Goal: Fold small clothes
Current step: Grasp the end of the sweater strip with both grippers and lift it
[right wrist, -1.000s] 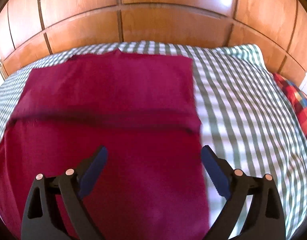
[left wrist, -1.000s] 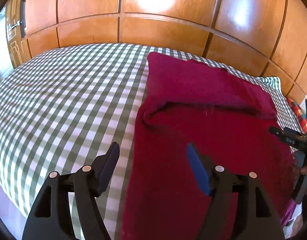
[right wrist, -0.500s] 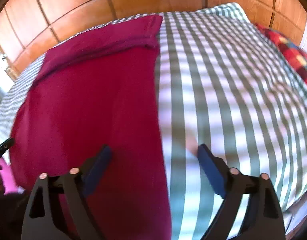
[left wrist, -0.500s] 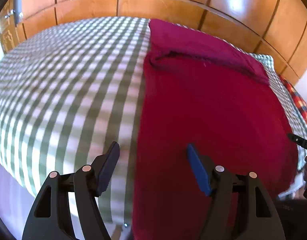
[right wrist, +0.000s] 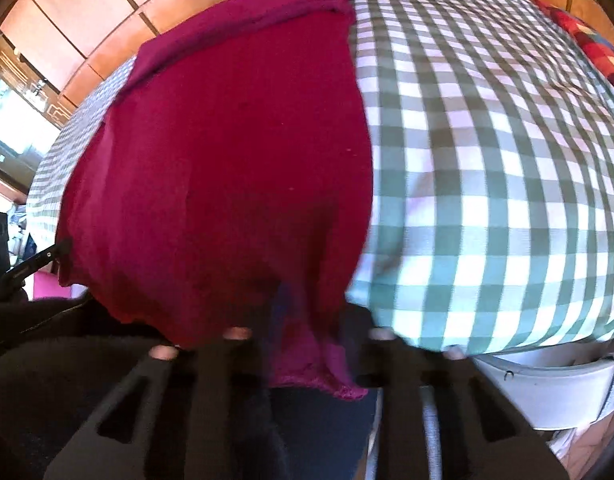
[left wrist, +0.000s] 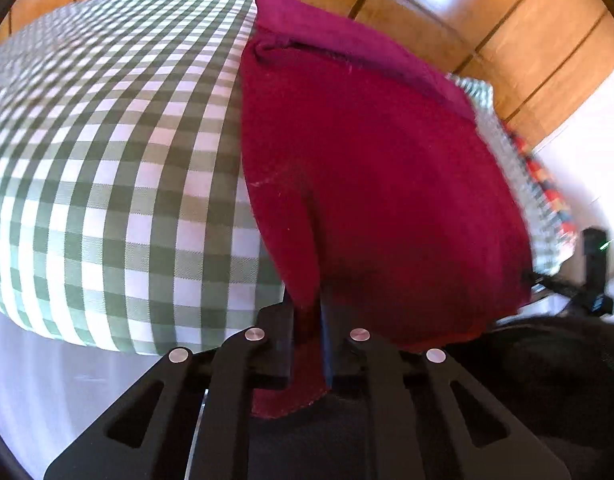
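The red cloth (left wrist: 371, 168) lies on the checked bedsheet (left wrist: 107, 152), its far end folded over near the wooden headboard (left wrist: 447, 12). The left gripper (left wrist: 307, 320) is clamped on the cloth's near left corner. The right gripper (right wrist: 307, 344) is clamped on the near right corner at the bed's edge.

The garment (left wrist: 371, 168) is matt crimson cloth, slightly fuzzy, with a stitched hem. The sheet (left wrist: 107, 152) is woven green-and-white check cloth — also matt. The wall (left wrist: 447, 8) is glossy varnished wood. The left gripper (left wrist: 307, 340) — matt black plastic, shiny metal pins.
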Demonstrator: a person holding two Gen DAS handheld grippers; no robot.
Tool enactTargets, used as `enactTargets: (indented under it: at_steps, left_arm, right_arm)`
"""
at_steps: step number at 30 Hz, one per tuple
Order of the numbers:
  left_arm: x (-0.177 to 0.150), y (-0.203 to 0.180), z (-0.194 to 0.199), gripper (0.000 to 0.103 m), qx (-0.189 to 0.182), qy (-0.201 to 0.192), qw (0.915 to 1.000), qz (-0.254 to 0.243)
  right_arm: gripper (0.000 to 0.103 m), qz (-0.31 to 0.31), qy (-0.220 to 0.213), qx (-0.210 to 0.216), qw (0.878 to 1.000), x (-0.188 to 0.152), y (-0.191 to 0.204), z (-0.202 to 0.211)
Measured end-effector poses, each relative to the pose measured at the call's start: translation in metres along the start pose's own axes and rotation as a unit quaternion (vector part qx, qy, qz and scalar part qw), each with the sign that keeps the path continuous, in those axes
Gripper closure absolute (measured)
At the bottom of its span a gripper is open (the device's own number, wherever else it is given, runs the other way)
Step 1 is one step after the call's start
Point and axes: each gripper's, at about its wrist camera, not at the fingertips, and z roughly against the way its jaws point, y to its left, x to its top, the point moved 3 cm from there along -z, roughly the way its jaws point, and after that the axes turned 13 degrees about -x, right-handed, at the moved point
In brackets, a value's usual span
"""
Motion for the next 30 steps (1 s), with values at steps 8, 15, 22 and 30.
enactTargets:
  at_steps: [8, 15, 22, 30]
  left_arm:
    - [0.037, -0.025, 0.038, 0.095, -0.135, -0.077, 0.9878, -0.002]
    - [0.113, -0.03, 0.03, 0.095, -0.169, -0.129, 0.977, 0.01]
    - [0.211, 0.007, -0.005, 0.083, -0.106, -0.131, 0.9818, 0.086]
    - [0.199, 0.052, 0.016, 0.048, -0.056, -0.167, 0.9797, 0.095]
  right_arm:
    - [0.093, -0.019, -0.078, 0.084, 0.993, 0.063, 0.025, 0.042]
    - [0.096, -0.072, -0.109, 0.082, 0.988, 0.147, 0.0, 0.029]
    - [0.048, -0.11, -0.108, 0.041, 0.987, 0.21, -0.017, -0.01]
    - [0.017, -0.139, -0.128, 0.071, 0.979, 0.185, -0.046, 0.001]
